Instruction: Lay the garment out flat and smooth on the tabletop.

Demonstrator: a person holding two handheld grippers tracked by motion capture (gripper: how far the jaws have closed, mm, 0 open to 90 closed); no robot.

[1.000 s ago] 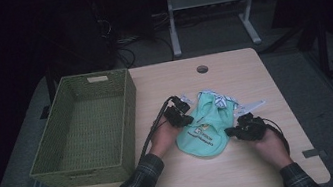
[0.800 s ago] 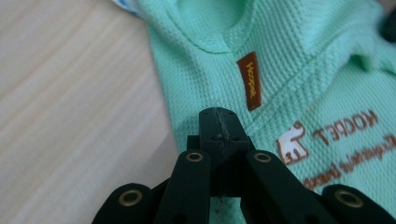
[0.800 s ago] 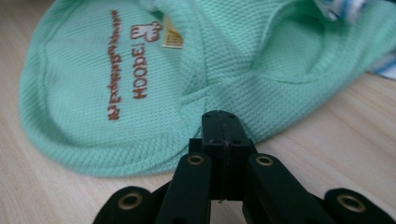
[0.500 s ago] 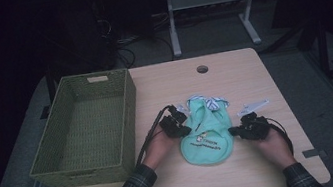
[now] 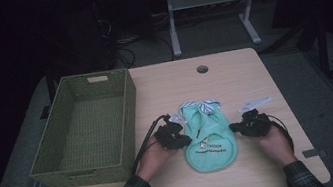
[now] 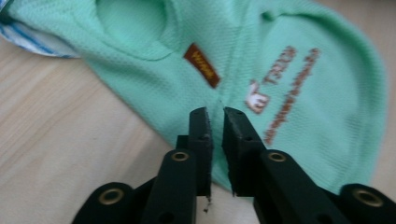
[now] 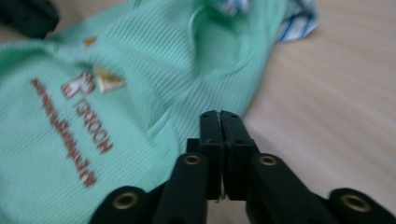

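Mint-green knit, a small shirt (image 5: 209, 137) lay flat on the wooden counter (image 5: 232, 75), near its front edge, with a blue-striped collar (image 5: 200, 106) at the far end and brown lettering (image 5: 213, 148) toward the person. A woven basket (image 5: 83, 127) stood just left of it, apart from the cloth.

The left tool (image 5: 185, 138) sat at the shirt's left edge. In the left gripper view its jaws stood a narrow slit apart, having just been opening; a fold of the green cloth's edge ran up into the slit, and the pads no longer pinched it (image 6: 215, 123). A brown label (image 6: 201, 65) showed just beyond the tips.

The right tool (image 5: 234, 127) sat at the shirt's right edge. In the right gripper view its jaws were pressed together (image 7: 219, 123), tips at the hem; whether any cloth was caught between them I could not tell.

Both hands rested on the counter, well apart, with the shirt between them.
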